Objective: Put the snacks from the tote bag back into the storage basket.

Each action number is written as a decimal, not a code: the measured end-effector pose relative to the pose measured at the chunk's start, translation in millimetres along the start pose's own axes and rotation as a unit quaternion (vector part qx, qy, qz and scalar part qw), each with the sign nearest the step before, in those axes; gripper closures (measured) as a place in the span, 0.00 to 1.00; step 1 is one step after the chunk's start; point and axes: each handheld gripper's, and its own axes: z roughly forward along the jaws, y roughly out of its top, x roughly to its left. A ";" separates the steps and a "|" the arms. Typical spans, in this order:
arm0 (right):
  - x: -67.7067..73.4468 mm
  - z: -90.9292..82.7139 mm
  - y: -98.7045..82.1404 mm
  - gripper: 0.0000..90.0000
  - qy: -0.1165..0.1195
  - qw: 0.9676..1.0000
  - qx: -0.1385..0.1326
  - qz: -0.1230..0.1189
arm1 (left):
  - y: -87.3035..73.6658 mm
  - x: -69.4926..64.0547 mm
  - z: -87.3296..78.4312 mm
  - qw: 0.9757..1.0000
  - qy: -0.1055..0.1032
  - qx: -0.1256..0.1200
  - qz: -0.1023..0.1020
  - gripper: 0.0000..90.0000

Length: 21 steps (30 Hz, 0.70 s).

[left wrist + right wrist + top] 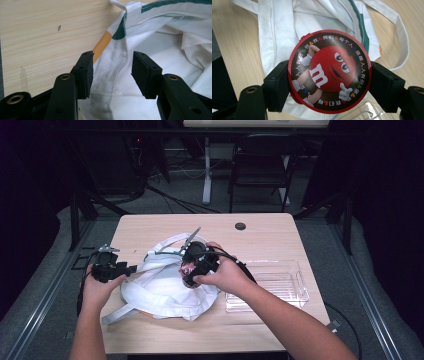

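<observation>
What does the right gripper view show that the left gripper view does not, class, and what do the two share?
Right gripper view alone: a round red tin with a cartoon candy figure, clamped between the right gripper fingers, plus a corner of the clear plastic tray. Left gripper view alone: the left gripper fingers standing apart around a fold of cloth, and an orange strip at the cloth's edge. Shared: the white cloth bag with green trim, lying on the wooden table.

Round red M&M's tin (329,71) held above crumpled white tote bag (160,287), bag's mouth open
</observation>
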 end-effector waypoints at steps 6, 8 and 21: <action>-8.1 -8.4 -10.9 0.28 -0.008 1.000 0.005 0.007 | -0.3 0.2 0.6 1.000 -0.001 0.003 0.000 0.58; -10.8 -11.0 -15.1 0.28 -0.013 1.000 0.008 0.009 | -0.4 0.1 0.9 1.000 0.000 0.003 0.000 0.58; -33.6 -26.0 -38.1 0.28 -0.030 0.999 0.017 0.033 | -1.0 0.6 1.2 1.000 0.002 0.004 -0.003 0.58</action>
